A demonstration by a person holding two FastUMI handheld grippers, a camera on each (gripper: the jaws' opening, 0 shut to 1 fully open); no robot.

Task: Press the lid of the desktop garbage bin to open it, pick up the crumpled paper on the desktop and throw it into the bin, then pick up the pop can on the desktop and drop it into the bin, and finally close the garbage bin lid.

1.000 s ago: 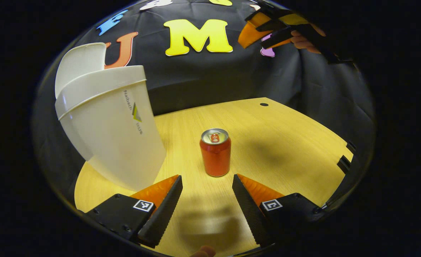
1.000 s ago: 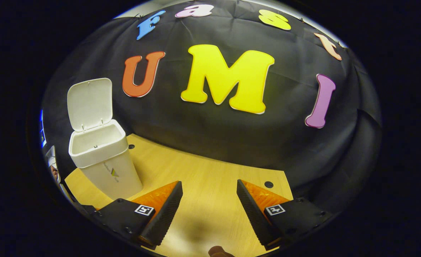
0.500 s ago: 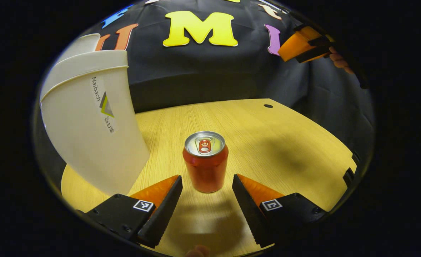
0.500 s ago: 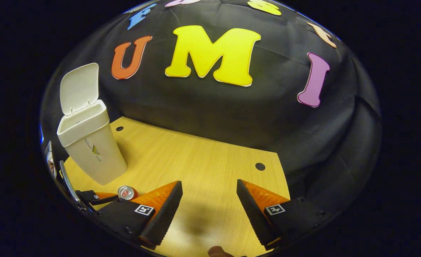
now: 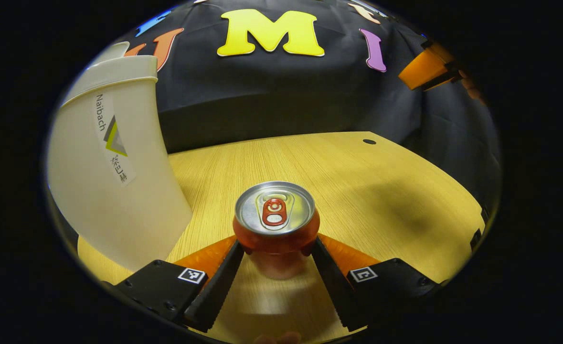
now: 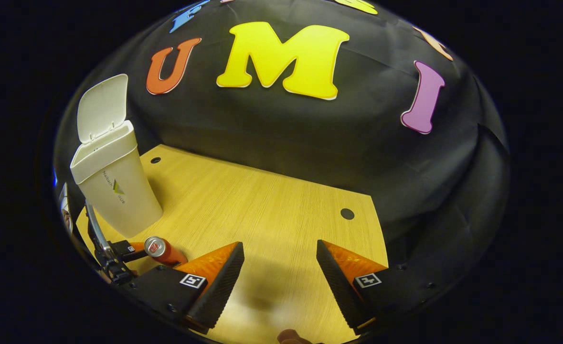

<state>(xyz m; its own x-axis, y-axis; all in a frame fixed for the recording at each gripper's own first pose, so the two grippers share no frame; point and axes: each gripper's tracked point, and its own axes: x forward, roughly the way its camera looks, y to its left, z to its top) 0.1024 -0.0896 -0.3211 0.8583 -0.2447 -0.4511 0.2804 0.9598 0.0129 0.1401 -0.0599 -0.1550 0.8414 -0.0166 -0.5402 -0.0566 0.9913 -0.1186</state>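
We see pop can (image 5: 275, 220) upright on desk (image 5: 367, 191), just right of open garbage bin (image 5: 114, 181). Left gripper (image 5: 275, 248) fingers flank can, contact unclear. Right gripper (image 6: 280, 267) wide open, empty.

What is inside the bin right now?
The bin stands with its lid up, but both views catch it from the side, so its walls cover the inside. Whether the paper is in there cannot be seen.

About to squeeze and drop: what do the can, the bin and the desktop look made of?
Pop can: looks like thin metal, given its shiny silver top and pull tab.
Bin: probably matte white plastic, with smooth moulded walls.
Desktop: pale wood grain, likely laminate, though solid wood can't be ruled out.
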